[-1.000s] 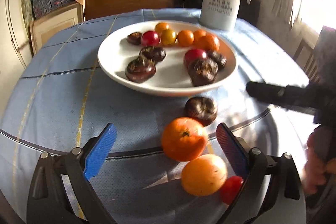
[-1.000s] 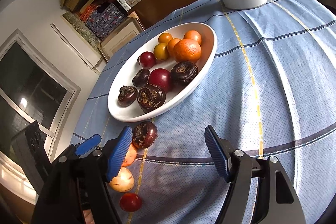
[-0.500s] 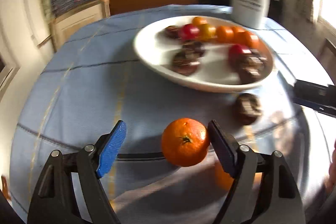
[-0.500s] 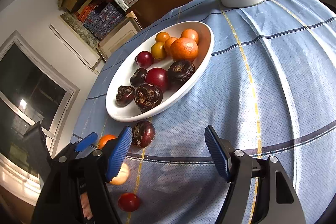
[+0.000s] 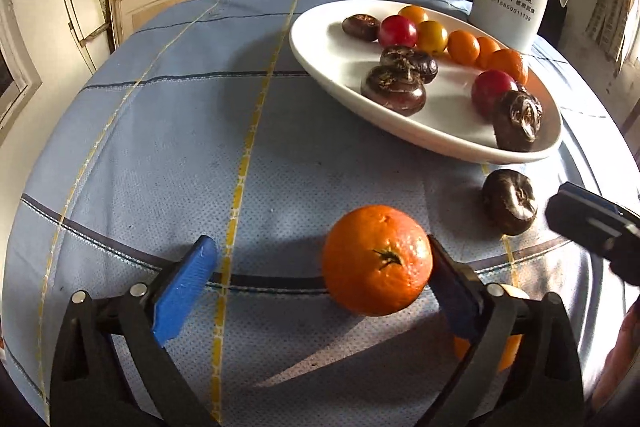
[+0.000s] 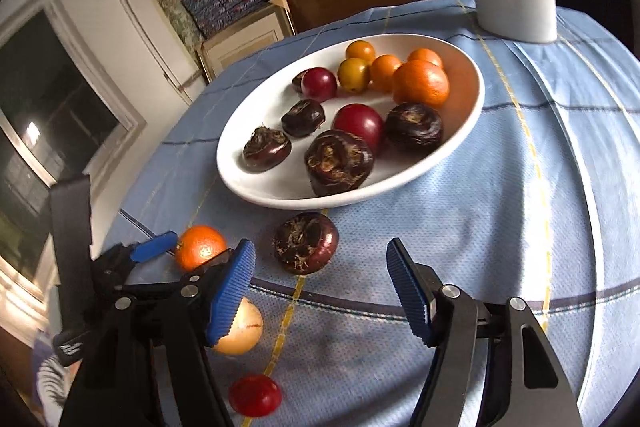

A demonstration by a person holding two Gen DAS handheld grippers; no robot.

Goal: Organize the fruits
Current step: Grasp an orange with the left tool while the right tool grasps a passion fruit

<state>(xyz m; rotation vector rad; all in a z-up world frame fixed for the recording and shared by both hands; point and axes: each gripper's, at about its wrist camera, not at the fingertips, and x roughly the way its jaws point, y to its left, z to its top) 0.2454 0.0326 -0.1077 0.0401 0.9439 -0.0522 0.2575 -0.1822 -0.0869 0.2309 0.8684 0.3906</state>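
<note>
The orange (image 5: pixel 377 259) lies on the cloth (image 5: pixel 160 147) short of the plate (image 5: pixel 320 39), between the spread fingers of the left claw (image 5: pixel 320 279), touching its right pad; the right claw (image 6: pixel 320 287) gapes empty beside the plate

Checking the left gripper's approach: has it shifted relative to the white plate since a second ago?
Yes. The left gripper swung leftward: the white plate now sits right of centre, and the orange touches its right finger.
</note>
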